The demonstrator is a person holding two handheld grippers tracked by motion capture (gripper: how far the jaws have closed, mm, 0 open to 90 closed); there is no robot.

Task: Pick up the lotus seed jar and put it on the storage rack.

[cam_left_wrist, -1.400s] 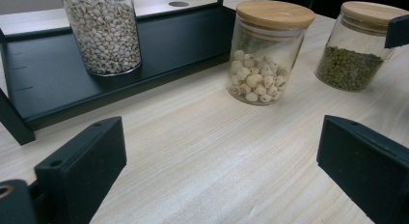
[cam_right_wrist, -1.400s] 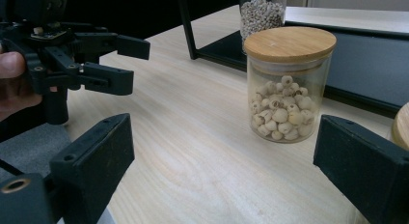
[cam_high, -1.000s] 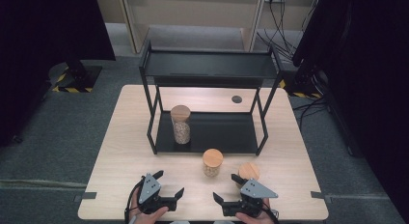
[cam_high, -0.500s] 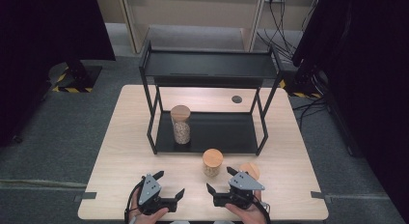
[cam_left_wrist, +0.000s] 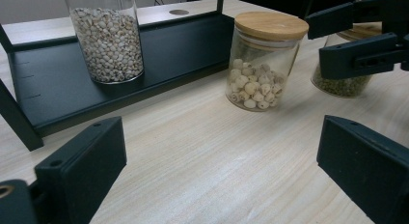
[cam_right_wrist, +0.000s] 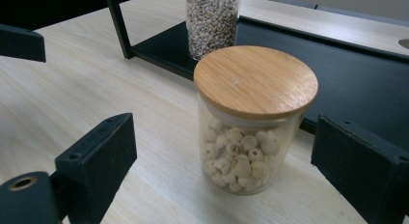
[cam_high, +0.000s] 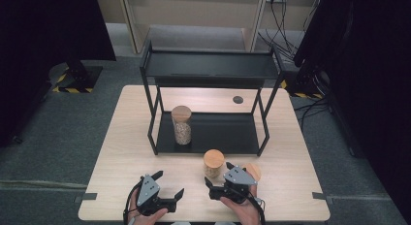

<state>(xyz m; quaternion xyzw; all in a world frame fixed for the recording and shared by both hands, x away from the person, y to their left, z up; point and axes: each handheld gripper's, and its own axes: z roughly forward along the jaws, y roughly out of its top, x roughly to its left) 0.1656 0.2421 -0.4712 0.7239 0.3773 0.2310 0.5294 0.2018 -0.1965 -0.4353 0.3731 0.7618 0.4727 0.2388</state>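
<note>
A black two-tier rack is set at the back of the worktop, beyond both sets of jaws, with a tall jar of grain on its lower shelf. The short bamboo-lidded jar is framed between the spread jaws of the right gripper, apparently lined up for a grasp. The left gripper is held open and empty, well clear.
</note>
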